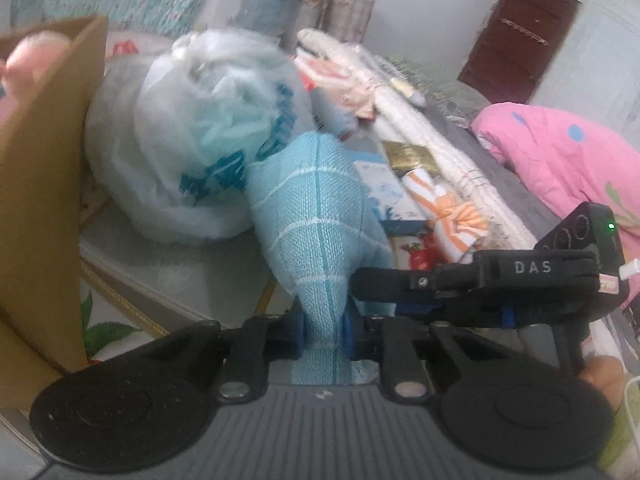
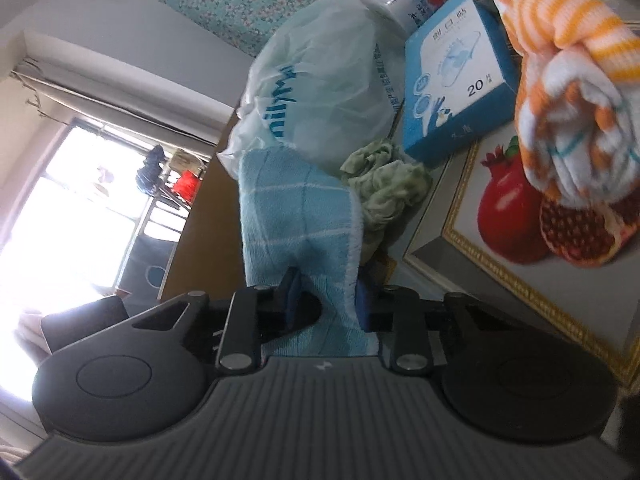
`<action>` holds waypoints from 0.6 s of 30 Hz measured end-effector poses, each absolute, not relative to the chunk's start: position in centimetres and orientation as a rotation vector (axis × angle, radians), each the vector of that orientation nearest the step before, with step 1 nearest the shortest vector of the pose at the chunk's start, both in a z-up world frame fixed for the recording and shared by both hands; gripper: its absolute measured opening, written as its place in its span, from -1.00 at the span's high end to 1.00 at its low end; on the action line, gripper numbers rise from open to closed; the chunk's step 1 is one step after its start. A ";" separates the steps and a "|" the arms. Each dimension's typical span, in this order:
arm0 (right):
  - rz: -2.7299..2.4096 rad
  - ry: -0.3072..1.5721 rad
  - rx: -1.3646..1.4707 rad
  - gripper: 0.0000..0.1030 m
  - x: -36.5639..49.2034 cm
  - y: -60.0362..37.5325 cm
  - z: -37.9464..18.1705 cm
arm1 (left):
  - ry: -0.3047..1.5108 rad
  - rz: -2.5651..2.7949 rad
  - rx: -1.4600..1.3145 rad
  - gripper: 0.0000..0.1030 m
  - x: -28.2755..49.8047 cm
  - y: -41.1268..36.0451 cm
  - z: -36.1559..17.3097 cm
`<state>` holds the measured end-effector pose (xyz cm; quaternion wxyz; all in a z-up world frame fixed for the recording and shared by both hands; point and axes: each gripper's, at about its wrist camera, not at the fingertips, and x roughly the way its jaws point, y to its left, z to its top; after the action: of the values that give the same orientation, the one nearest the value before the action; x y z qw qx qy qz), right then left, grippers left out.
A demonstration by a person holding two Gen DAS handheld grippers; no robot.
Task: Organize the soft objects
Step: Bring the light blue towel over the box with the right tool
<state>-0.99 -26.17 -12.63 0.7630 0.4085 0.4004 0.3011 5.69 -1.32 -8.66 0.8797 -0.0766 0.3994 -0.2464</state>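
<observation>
A light blue checked towel (image 1: 316, 216) rises from between the blue pads of my left gripper (image 1: 324, 332), which is shut on its lower end. My right gripper (image 1: 356, 292) reaches in from the right and pinches the same towel's edge. In the right wrist view the towel (image 2: 296, 208) runs between the pads of the right gripper (image 2: 328, 300), bunched against them. An orange-and-white striped cloth (image 1: 452, 216) lies to the right, seen rolled up (image 2: 568, 92) in the right wrist view. A crumpled green cloth (image 2: 384, 184) sits behind the towel.
A cardboard box (image 1: 40, 200) with a pink plush toy (image 1: 24, 64) stands at the left. Behind the towel are a stuffed white plastic bag (image 1: 192, 132) and a blue carton (image 2: 460, 80). A pink quilt (image 1: 560, 152) lies at the right, on a pomegranate-print surface (image 2: 512, 216).
</observation>
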 end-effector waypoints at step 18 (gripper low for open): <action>0.924 0.758 0.717 0.45 5.2 -14.5 2.5 | 0.590 -0.371 -0.163 0.68 4.9 9.0 4.3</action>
<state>5.22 -14.46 2.54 0.7669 0.3301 0.3490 0.4255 4.92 8.95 4.34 0.9367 -0.0796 0.2886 -0.1815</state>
